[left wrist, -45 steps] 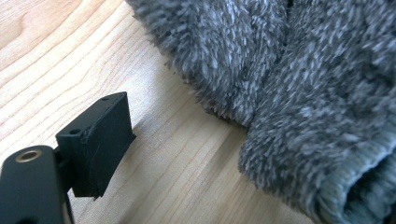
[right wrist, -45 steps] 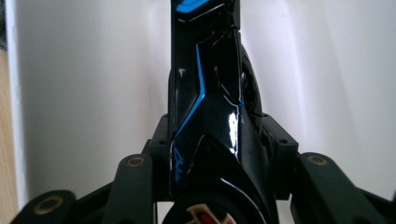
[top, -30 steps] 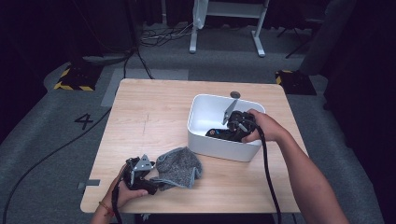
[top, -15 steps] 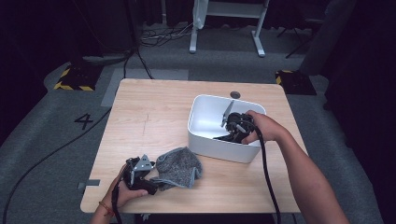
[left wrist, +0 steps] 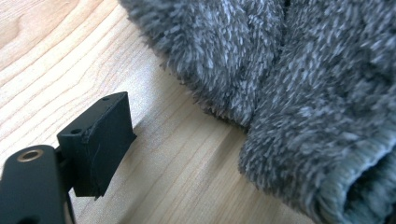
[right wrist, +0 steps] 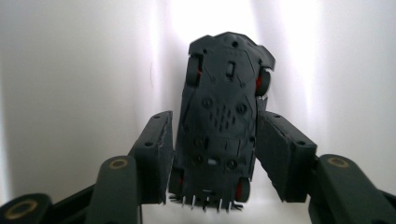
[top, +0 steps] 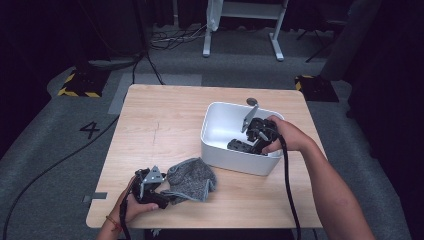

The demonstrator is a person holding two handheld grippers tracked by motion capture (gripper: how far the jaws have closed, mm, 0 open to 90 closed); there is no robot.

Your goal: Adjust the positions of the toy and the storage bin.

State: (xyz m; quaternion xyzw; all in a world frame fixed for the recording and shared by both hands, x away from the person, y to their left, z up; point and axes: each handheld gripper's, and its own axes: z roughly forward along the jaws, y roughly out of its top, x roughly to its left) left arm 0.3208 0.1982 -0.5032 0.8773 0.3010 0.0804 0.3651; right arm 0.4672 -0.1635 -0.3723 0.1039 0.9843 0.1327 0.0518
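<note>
The left hand-held gripper [top: 167, 198] shows a single jaw in its own view, so its opening cannot be told. The right hand-held gripper [right wrist: 212, 154] clamps a dark toy car [right wrist: 224, 116], underside up with red-hubbed wheels, inside the white bin [top: 220, 150], right of centre.

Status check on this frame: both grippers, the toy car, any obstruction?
Right gripper inside white bin, jaws closed on dark toy car, underside up. Left gripper at grey fuzzy cloth; grip unclear. Nothing obstructing.
</note>
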